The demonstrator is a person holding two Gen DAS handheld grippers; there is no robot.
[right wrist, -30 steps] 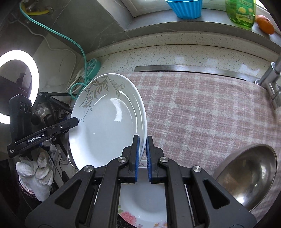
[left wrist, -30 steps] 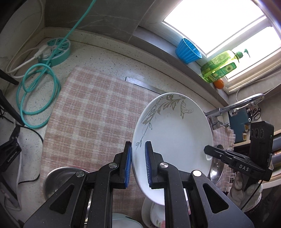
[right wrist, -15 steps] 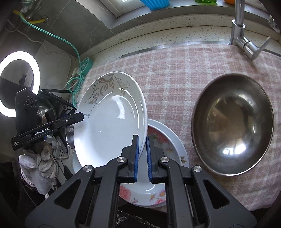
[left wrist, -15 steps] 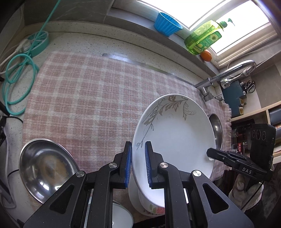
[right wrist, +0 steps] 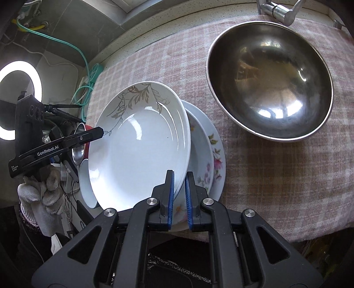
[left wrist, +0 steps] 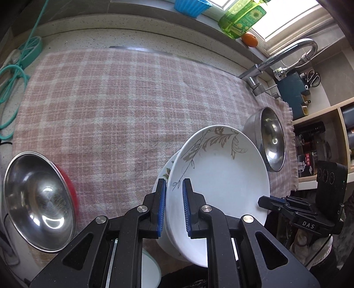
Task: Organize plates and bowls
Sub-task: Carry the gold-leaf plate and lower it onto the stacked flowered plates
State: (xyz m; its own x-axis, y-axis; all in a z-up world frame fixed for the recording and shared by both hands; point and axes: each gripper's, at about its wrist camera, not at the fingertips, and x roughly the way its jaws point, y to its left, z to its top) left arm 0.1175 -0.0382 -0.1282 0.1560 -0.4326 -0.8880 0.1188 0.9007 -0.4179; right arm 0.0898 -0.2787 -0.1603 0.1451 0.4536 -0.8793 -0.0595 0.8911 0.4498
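A white plate with a brown leaf print [left wrist: 221,177] [right wrist: 141,146] hangs tilted between both grippers. My left gripper [left wrist: 173,183] is shut on its left rim, and my right gripper [right wrist: 179,175] is shut on the opposite rim. Each gripper's tip shows in the other view: the right gripper [left wrist: 264,200] and the left gripper [right wrist: 99,130]. Right under it, a floral plate [right wrist: 213,164] [left wrist: 164,175] lies on the pink checked cloth [left wrist: 110,106]. Whether the two plates touch I cannot tell.
A large steel bowl [right wrist: 270,79] [left wrist: 272,139] sits to the right of the plates by the faucet [left wrist: 287,55]. At the left, another steel bowl [left wrist: 37,199] rests in a red one [left wrist: 72,188]. A small white bowl [right wrist: 85,183] is at the counter's front edge. On the sill stand a blue cup [left wrist: 190,7] and a green bottle [left wrist: 241,17].
Both grippers carried the leaf plate across the cloth and down, from the open cloth to just over the floral plate. The large steel bowl came into view on the right.
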